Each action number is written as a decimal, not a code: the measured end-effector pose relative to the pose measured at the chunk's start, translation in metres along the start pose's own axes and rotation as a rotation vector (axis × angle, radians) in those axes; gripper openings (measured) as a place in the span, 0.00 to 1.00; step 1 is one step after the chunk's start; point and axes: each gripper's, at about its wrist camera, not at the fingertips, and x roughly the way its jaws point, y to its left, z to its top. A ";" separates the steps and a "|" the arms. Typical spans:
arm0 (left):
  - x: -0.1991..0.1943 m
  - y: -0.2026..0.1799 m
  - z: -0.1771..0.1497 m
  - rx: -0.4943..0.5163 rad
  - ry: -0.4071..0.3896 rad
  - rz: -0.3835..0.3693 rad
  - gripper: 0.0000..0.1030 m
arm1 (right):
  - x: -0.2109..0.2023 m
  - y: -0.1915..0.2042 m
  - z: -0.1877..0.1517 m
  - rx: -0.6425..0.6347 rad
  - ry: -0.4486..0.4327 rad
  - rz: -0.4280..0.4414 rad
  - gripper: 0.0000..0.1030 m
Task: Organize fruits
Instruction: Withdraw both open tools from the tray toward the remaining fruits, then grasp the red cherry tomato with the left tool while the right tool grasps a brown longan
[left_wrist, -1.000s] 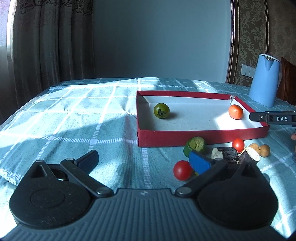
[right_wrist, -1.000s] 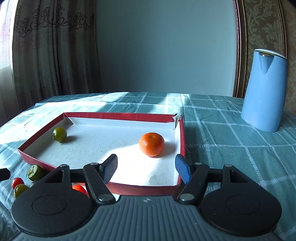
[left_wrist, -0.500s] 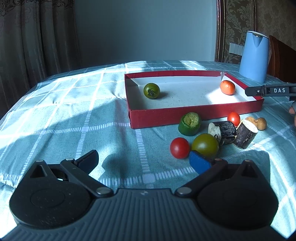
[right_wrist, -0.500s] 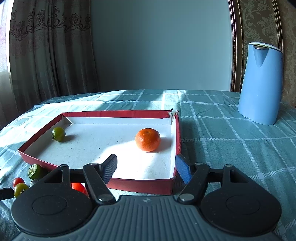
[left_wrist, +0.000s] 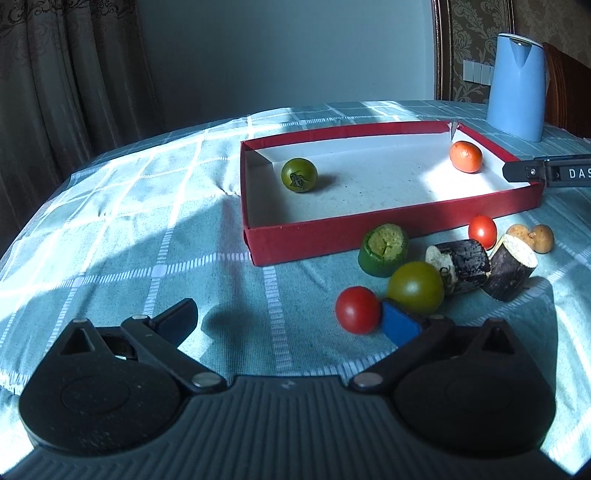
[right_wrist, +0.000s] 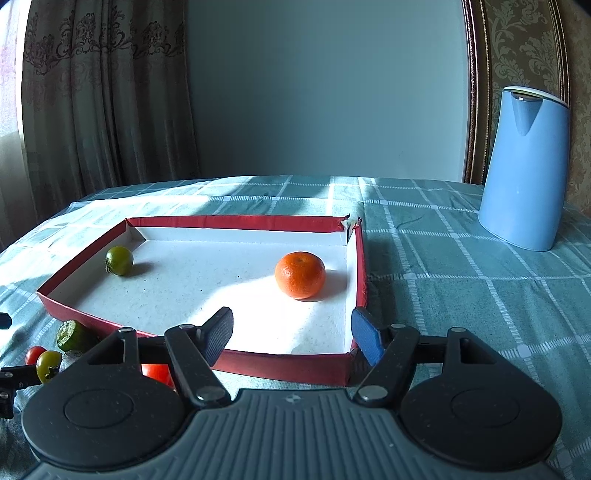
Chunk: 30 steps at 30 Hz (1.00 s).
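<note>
A red tray (left_wrist: 391, 232) with a white floor holds a green tomato (left_wrist: 299, 175) and an orange mandarin (left_wrist: 465, 156). In front of it on the cloth lie a red tomato (left_wrist: 357, 310), a green tomato (left_wrist: 415, 287), a cut green piece (left_wrist: 384, 249), a small red tomato (left_wrist: 482, 232), two dark cut stubs (left_wrist: 461, 265) and a tan lump (left_wrist: 532, 238). My left gripper (left_wrist: 288, 319) is open and empty, its right fingertip beside the red tomato. My right gripper (right_wrist: 291, 334) is open and empty over the tray's near right corner (right_wrist: 347, 363), behind the mandarin (right_wrist: 300, 274).
A blue kettle (right_wrist: 524, 170) stands at the back right on the checked teal tablecloth (left_wrist: 147, 229). Curtains hang behind the table's far left. The right gripper's side shows at the tray's right edge in the left wrist view (left_wrist: 546, 172).
My left gripper has drawn back and risen, so the loose fruits in front of the tray show fully. My right gripper has pulled back slightly from the mandarin. Both stayed open.
</note>
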 end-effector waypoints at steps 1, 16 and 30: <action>-0.001 0.000 -0.001 0.002 -0.006 -0.009 0.95 | 0.000 0.000 0.000 -0.001 0.001 -0.001 0.68; -0.011 -0.017 -0.004 0.069 -0.051 -0.109 0.34 | 0.000 -0.001 0.000 -0.006 0.005 -0.004 0.69; -0.014 -0.013 -0.004 0.033 -0.054 -0.141 0.22 | -0.022 -0.012 -0.004 -0.011 -0.001 0.032 0.69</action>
